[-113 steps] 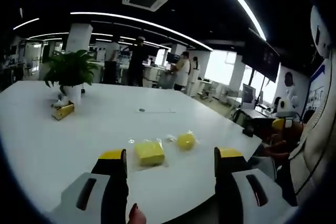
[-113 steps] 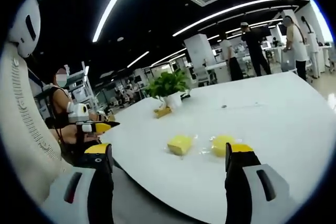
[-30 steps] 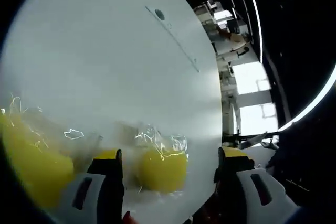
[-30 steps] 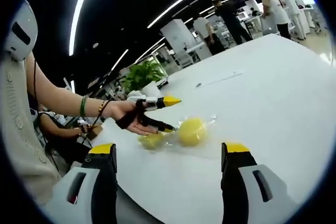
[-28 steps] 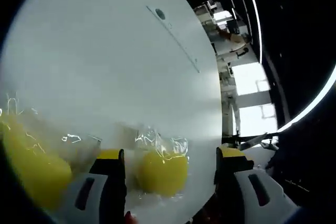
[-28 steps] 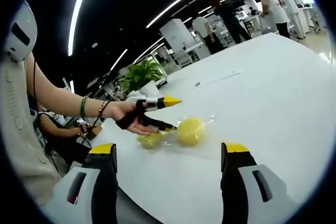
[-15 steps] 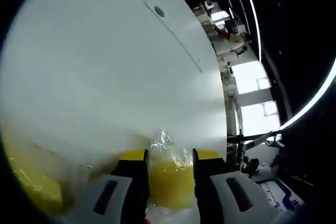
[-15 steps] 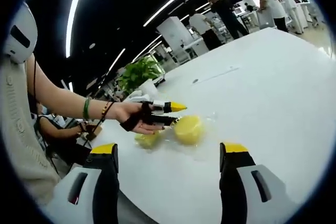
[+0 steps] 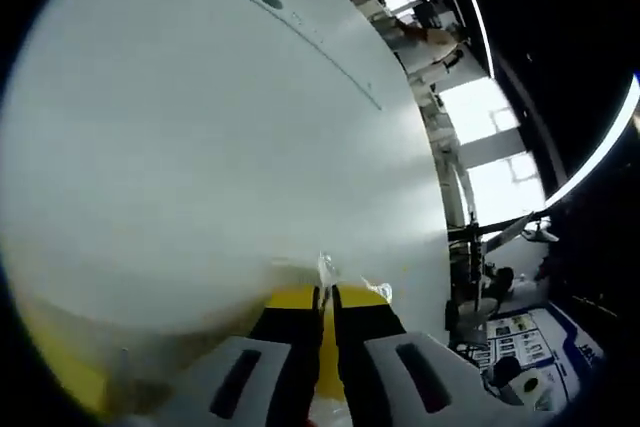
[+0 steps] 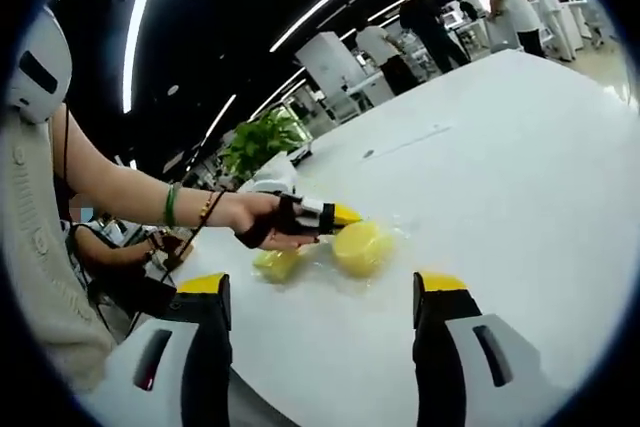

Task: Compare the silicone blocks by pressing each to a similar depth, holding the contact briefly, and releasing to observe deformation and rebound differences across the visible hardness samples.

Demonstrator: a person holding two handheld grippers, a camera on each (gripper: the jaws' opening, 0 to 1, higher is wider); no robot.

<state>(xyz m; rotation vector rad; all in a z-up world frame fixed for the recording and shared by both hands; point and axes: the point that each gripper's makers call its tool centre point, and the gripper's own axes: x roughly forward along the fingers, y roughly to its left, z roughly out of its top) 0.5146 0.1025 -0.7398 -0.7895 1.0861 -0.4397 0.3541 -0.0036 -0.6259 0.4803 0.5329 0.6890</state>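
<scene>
Two yellow silicone samples lie near the table's near edge, both in thin clear film: a round yellow silicone block point(image 10: 360, 247) and, just beside it toward the person, a smaller, paler yellow silicone piece point(image 10: 278, 264). One white round tabletop point(image 10: 520, 177) carries them. One hand point(image 10: 262, 222), with bracelets at the wrist, drives the left gripper point(image 10: 335, 215) against the round block's side; in the left gripper view the left gripper point(image 9: 327, 312) has its jaws drawn nearly together with a sliver of yellow showing in the gap, so they look clenched on an edge or film of the round block rather than a full-width squeeze. The right gripper point(image 10: 320, 299) hangs short of both samples, jaws spread wide, gripping nothing. Risks as I judge them: a pinch on wrapper or a thin lip would give a depth not comparable with the next sample; the slick film may let the block squirt sideways or skate on the smooth top; both samples sit close to the table edge, so a sideways push could send one off. Also a blurred yellow mass at the lower left of the left gripper view, likely the second piece. Counts elsewhere: one potted green plant point(image 10: 262, 142) beyond the hand, at least three people standing in the far background.
</scene>
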